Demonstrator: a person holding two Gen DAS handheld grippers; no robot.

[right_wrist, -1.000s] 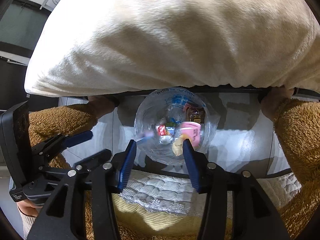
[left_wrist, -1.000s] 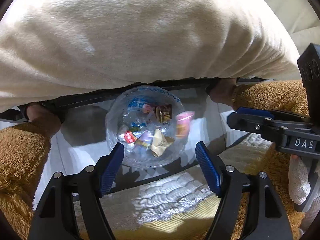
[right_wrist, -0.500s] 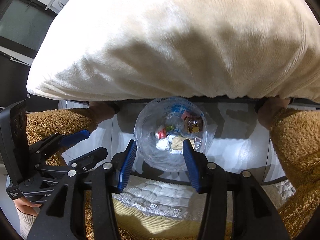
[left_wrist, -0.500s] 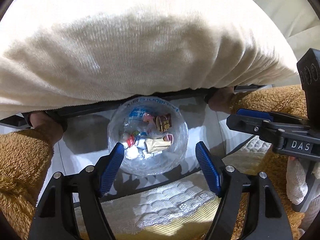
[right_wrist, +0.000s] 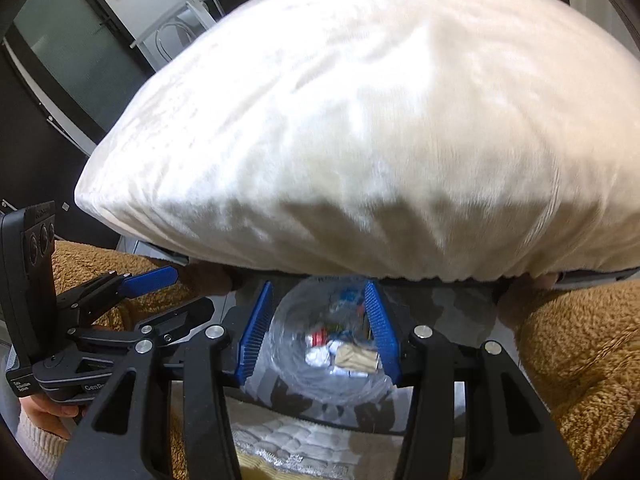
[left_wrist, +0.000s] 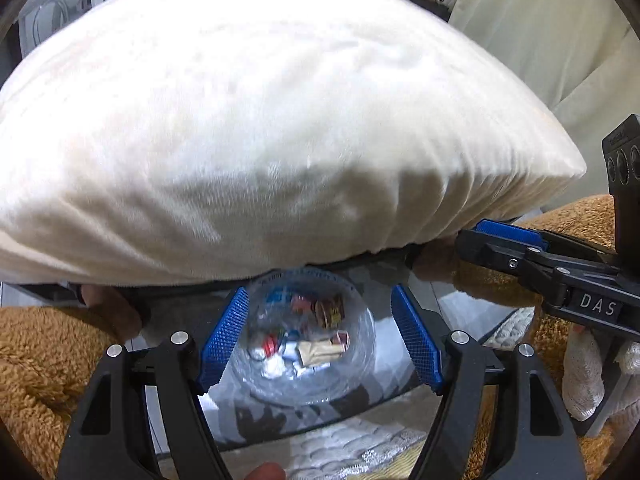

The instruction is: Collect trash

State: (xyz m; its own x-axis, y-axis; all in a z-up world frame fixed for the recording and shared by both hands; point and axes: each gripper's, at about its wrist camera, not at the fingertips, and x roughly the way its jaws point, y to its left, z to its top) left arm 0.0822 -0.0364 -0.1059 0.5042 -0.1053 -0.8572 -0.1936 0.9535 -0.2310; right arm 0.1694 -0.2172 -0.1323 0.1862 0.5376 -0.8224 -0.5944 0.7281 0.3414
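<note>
One clear trash bag (left_wrist: 308, 344) sits at 6 o'clock under one big white pillow (left_wrist: 260, 128), holding a handful of wrappers (left_wrist: 320, 350), count unclear through the plastic. Two tools: left tool (left_wrist: 320, 336) jaws parted wide with nothing gripped, right tool (right_wrist: 320, 336) jaws narrower but apart, also empty. Two brown fleece sleeves (right_wrist: 572, 344) at 3 and 9 o'clock reach the pillow's underside.

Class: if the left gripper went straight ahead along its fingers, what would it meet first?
Probably the clear trash bag, holding wrappers, centred between the open left gripper fingers. The white cushion sits above that line; depth is uncertain.
</note>
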